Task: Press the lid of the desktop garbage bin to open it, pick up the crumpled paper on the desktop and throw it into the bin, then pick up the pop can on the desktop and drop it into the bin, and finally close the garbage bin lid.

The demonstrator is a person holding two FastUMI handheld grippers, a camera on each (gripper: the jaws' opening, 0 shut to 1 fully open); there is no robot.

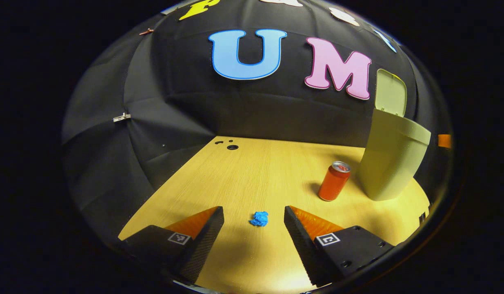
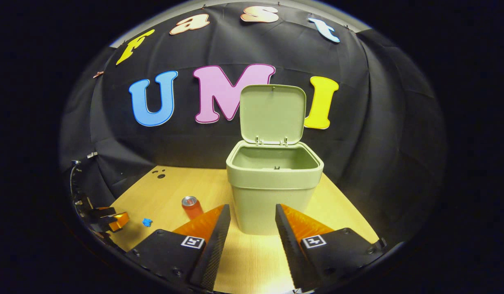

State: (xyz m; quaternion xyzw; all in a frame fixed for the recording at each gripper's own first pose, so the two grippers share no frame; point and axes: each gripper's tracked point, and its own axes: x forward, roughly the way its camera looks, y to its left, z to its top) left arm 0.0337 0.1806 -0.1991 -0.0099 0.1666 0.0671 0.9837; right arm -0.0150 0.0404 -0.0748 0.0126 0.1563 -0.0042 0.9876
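Note:
The pale green bin (image 2: 274, 185) stands on the wooden desktop with its lid (image 2: 273, 114) swung up and the inside bare. My right gripper (image 2: 249, 216) is open just in front of the bin's front wall. In the left gripper view the bin (image 1: 392, 157) is at the right with its lid (image 1: 391, 97) raised. A crumpled blue paper (image 1: 259, 219) lies on the desk between the fingers of my open left gripper (image 1: 254, 215), slightly ahead of the tips. The red pop can (image 1: 334, 181) stands upright left of the bin. The right gripper view also has the can (image 2: 191, 206), the paper (image 2: 146, 222) and the left gripper (image 2: 113, 218) at far left.
The wooden desktop (image 1: 252, 171) has small cable holes (image 1: 232, 147) near its back left corner. Black cloth walls close it in at the back and sides. Its left edge (image 1: 154, 196) runs diagonally toward my left gripper.

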